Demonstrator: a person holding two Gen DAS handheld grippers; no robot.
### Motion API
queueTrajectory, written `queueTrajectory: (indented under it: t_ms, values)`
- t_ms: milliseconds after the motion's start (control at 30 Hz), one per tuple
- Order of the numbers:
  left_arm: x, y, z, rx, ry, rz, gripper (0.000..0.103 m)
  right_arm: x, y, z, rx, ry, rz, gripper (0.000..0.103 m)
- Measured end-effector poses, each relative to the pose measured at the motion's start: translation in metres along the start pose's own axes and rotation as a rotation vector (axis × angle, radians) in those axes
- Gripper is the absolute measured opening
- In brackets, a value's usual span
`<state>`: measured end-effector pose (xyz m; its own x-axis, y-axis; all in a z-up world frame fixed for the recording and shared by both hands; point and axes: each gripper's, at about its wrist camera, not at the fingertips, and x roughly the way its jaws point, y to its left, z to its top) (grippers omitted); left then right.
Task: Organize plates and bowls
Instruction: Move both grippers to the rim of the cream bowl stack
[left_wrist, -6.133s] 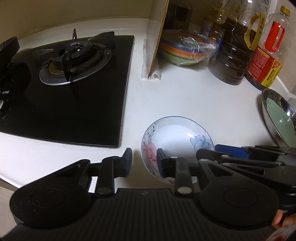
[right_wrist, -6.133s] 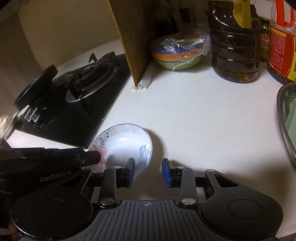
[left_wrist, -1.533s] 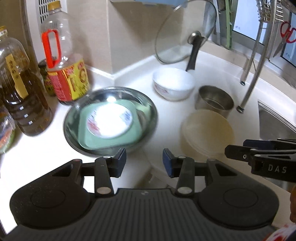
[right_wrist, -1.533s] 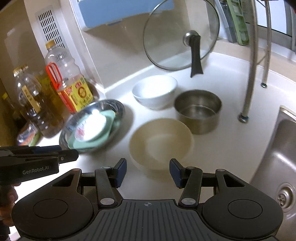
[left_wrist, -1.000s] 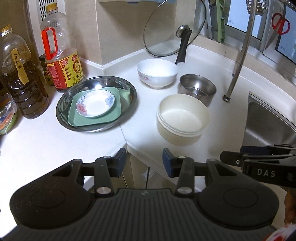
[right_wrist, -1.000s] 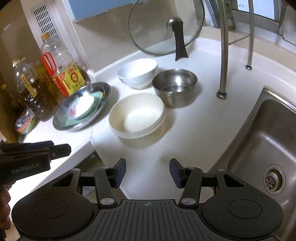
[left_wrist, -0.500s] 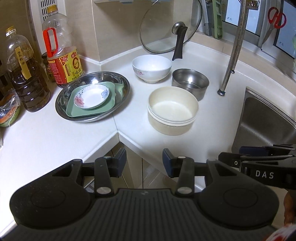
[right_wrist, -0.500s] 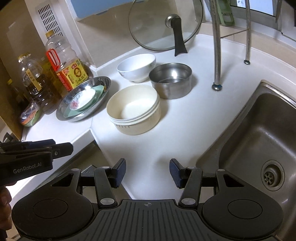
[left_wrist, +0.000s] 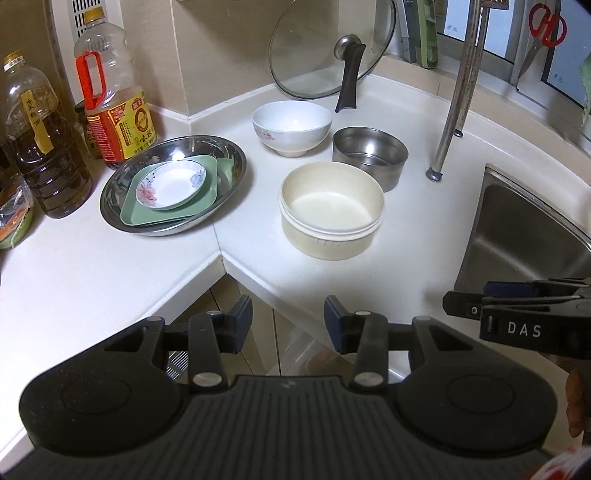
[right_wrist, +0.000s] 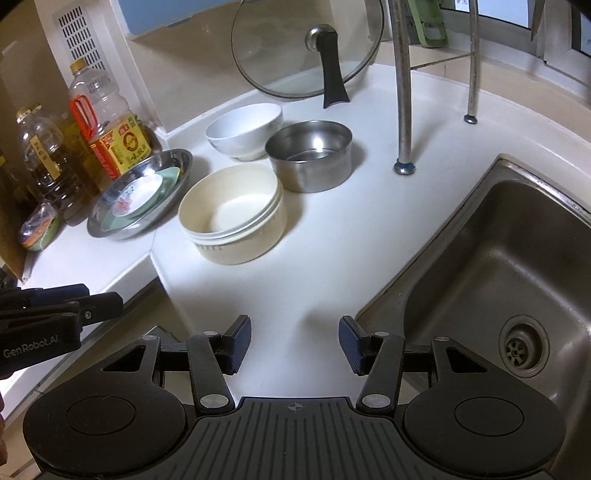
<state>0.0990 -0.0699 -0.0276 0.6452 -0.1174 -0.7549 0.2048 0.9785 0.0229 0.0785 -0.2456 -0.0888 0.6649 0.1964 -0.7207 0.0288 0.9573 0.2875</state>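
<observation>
A small floral dish (left_wrist: 170, 181) lies on a green square plate (left_wrist: 147, 214) inside a steel basin (left_wrist: 229, 155); the stack also shows in the right wrist view (right_wrist: 136, 195). A cream bowl (left_wrist: 332, 210) (right_wrist: 232, 214), a white floral bowl (left_wrist: 291, 125) (right_wrist: 243, 129) and a steel pot (left_wrist: 369, 155) (right_wrist: 308, 155) stand on the white counter. My left gripper (left_wrist: 288, 325) is open and empty, held off the counter's front corner. My right gripper (right_wrist: 294, 343) is open and empty above the counter edge beside the sink.
Oil bottles (left_wrist: 110, 107) stand at the back left. A glass lid (left_wrist: 325, 51) leans on the wall. A steel rack leg (right_wrist: 404, 110) stands beside the sink (right_wrist: 498, 266). A wrapped stack of coloured bowls (right_wrist: 37, 225) sits far left.
Both grippers have pulled back from the dishes toward the counter's front edge. The floral dish, on the counter by the stove 6 s ago, now lies in the basin stack.
</observation>
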Motion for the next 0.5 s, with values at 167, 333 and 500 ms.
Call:
queueTrajectory:
  t_ms: [167,333,500]
  values:
    - [0.012,0.006,0.011,-0.005,-0.008,-0.02,0.04,0.007,-0.001,0.012,0.017,-0.03,-0.01,0.053]
    - [0.031,0.013,0.028,-0.006,-0.014,-0.059,0.04,0.017,0.002,0.031,0.04,-0.078,0.009,0.053]
    - [0.056,0.018,0.047,-0.006,-0.013,-0.085,0.04,0.037,0.008,0.05,0.047,-0.092,0.02,0.053]
